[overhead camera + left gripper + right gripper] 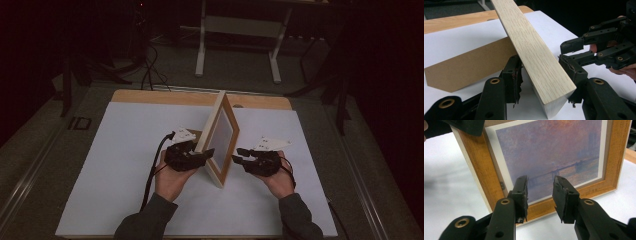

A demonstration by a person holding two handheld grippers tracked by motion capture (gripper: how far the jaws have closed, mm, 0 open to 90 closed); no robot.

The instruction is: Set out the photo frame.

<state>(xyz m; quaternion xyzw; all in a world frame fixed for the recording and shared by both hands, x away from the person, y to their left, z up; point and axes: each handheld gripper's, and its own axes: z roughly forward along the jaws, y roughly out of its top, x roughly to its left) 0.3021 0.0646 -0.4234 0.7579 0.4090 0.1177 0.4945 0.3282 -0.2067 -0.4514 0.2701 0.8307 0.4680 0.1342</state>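
Left gripper (541, 75) grasps edge of upright light wooden picture frame (220, 137); right gripper (540, 195) released, facing print, white table sheet (120, 165) below.

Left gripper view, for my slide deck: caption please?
Left tongs straddle the upright picture frame's wooden edge; right tongs wait nearby.

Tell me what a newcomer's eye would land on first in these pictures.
The light wooden picture frame stands on edge at the middle of the white table sheet, its misty purple-orange bridge painting facing the right gripper. The left gripper straddles the frame's near edge with its jaws, while the right gripper hangs open just off the painting. A brown cardboard backing panel leans behind the frame.
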